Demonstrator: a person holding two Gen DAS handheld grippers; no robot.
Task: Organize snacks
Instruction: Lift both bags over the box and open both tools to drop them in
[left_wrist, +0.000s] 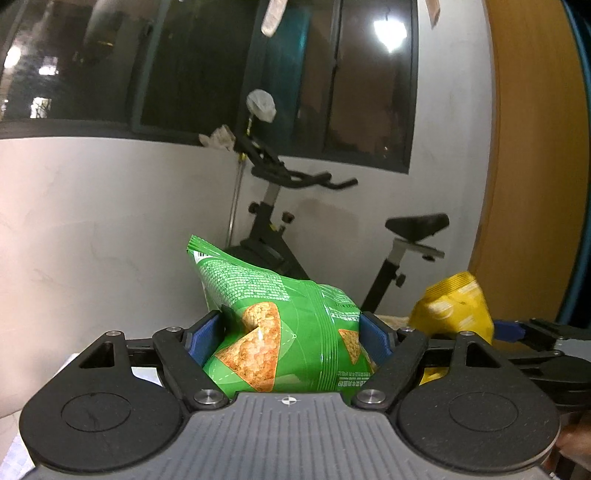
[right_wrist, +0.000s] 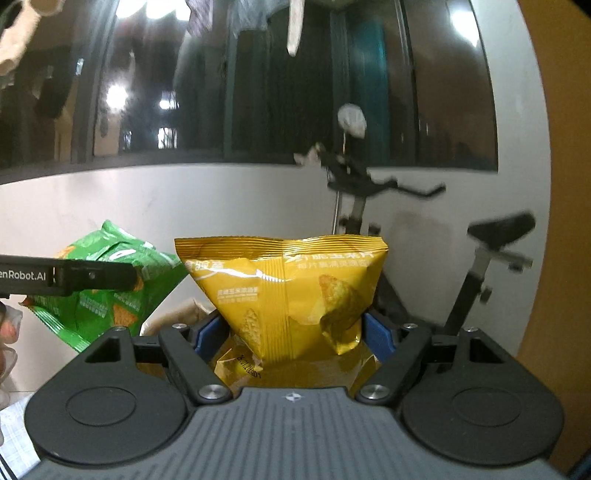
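Observation:
My left gripper (left_wrist: 291, 338) is shut on a green chip bag (left_wrist: 280, 314) and holds it up in the air, its blue pads pressing both sides. My right gripper (right_wrist: 291, 334) is shut on a yellow chip bag (right_wrist: 288, 288), also held up. In the left wrist view the yellow bag (left_wrist: 452, 308) and right gripper show at the right. In the right wrist view the green bag (right_wrist: 107, 295) and the left gripper's arm show at the left. The two bags are side by side, level with each other.
An exercise bike (left_wrist: 280, 206) stands against the white wall (left_wrist: 92, 221) ahead, under a dark window (left_wrist: 184, 62). A wooden door panel (left_wrist: 532, 147) is at the right. A brown paper item (right_wrist: 181, 314) shows low between the bags.

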